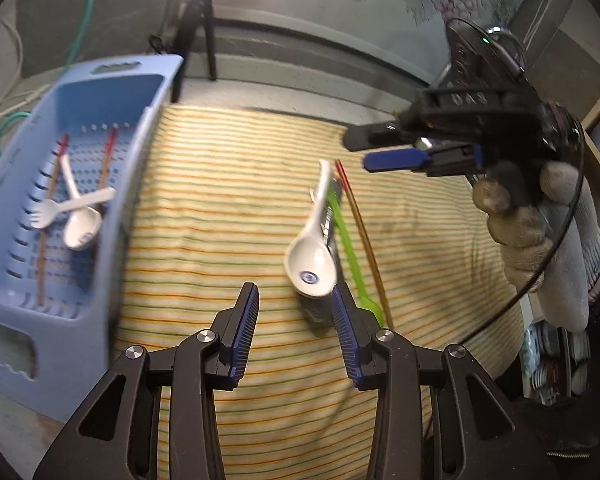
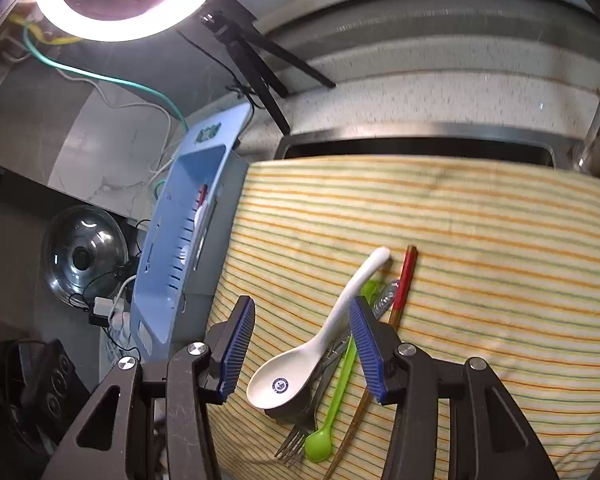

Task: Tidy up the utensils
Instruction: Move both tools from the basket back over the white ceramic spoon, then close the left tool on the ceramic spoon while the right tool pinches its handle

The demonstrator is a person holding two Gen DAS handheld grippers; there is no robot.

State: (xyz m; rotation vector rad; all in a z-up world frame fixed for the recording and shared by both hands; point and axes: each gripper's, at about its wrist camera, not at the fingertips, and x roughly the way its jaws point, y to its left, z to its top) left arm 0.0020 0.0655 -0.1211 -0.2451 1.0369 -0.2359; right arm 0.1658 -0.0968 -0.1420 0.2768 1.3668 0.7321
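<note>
A white ceramic spoon (image 1: 311, 255) (image 2: 300, 364) lies on the striped cloth (image 1: 228, 184) (image 2: 480, 240) over a metal fork (image 2: 306, 424), beside a green plastic spoon (image 1: 350, 248) (image 2: 332, 404) and a red-tipped chopstick (image 1: 364, 232) (image 2: 404, 280). My left gripper (image 1: 295, 312) is open and empty, just in front of the spoon's bowl. My right gripper (image 2: 302, 332) (image 1: 358, 152) is open and empty, hovering above the utensil pile. The blue basket (image 1: 4, 304) (image 2: 156, 280) on the left holds a white spoon (image 1: 80, 220), a white fork (image 1: 66, 206) and chopsticks (image 1: 106, 160).
A black tripod (image 1: 200, 20) (image 2: 256, 68) stands behind the basket. A sink edge (image 2: 420, 140) lies beyond the cloth. A ring light (image 2: 112, 4) glows above. A glass pot lid (image 2: 84, 256) and cables lie left of the counter.
</note>
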